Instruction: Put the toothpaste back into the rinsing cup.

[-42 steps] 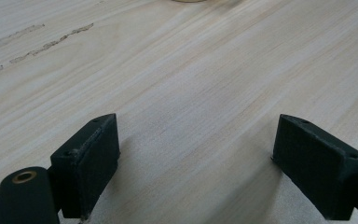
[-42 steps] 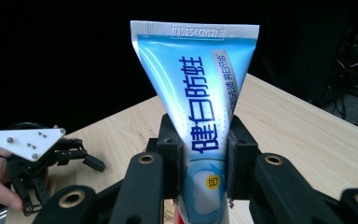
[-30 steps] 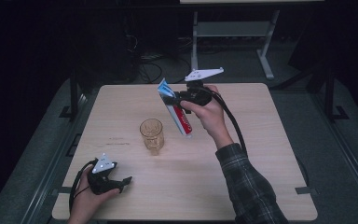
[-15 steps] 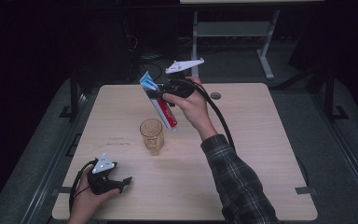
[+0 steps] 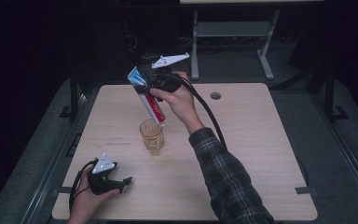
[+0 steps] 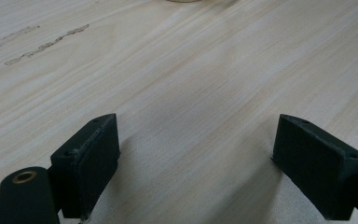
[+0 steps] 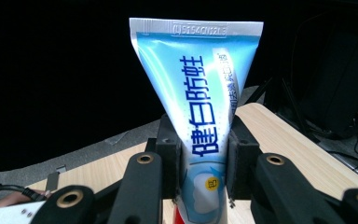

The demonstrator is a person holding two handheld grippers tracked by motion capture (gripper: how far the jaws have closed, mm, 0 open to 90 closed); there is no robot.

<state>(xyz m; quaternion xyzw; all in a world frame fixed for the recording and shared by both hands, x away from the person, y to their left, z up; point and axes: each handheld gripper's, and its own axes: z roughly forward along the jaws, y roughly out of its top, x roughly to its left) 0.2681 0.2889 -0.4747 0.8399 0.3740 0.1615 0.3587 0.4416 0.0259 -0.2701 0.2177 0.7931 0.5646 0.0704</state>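
My right gripper [image 5: 145,87] is shut on a toothpaste tube [image 5: 150,101], blue at the crimped end and red toward the cap. It holds the tube in the air, slanted, with the cap end just above the right rim of an amber glass cup [image 5: 151,136] that stands upright mid-table. In the right gripper view the tube [image 7: 199,109] rises between both pads [image 7: 170,161], crimped end up. My left gripper [image 5: 121,183] rests on the table near the front left corner. Its jaws stand wide apart over bare wood, pads [image 6: 91,163] empty.
The light wooden table [image 5: 261,154] has a round cable hole [image 5: 215,95] at the back right. Dark floor and a metal stand [image 5: 233,32] lie beyond the far edge. Faint scuff marks [image 6: 42,44] streak the wood left of the cup.
My right hand has carried the tube leftward and slightly up, from right of the cup to just above it. The left gripper has stayed put.
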